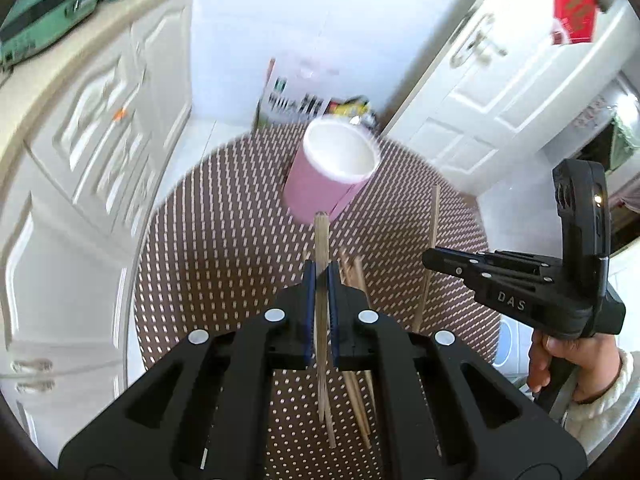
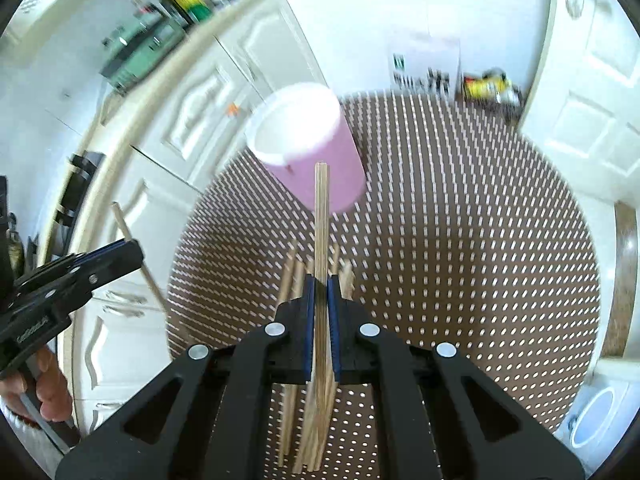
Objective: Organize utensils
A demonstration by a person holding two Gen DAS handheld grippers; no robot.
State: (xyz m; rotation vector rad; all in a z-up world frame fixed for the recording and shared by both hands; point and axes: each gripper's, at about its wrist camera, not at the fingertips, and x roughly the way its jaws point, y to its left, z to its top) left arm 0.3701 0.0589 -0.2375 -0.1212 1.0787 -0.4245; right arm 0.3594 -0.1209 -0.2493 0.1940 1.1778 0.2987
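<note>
A pink cup (image 1: pixel 320 184) with a white inside stands on the far part of the round dotted table (image 1: pixel 224 240). In the left wrist view my left gripper (image 1: pixel 321 276) is shut on a wooden chopstick (image 1: pixel 321 236), held above the table and pointing toward the cup. My right gripper (image 1: pixel 430 258) hangs at the right, shut on another chopstick (image 1: pixel 432 224). The right wrist view shows that right gripper (image 2: pixel 321 284) clamped on its chopstick (image 2: pixel 321 216), with the pink cup (image 2: pixel 320 176) beyond. At the left edge is the left gripper (image 2: pixel 136 252). Several loose chopsticks (image 2: pixel 290 276) lie on the table below.
White cabinets (image 1: pixel 100 140) with a cluttered counter (image 1: pixel 48 12) run along the left. A white door (image 1: pixel 500 92) stands at the right. A box (image 1: pixel 292 92) and a yellow bag (image 1: pixel 348 106) sit on the floor beyond the table. A hand (image 1: pixel 560 356) grips the right tool.
</note>
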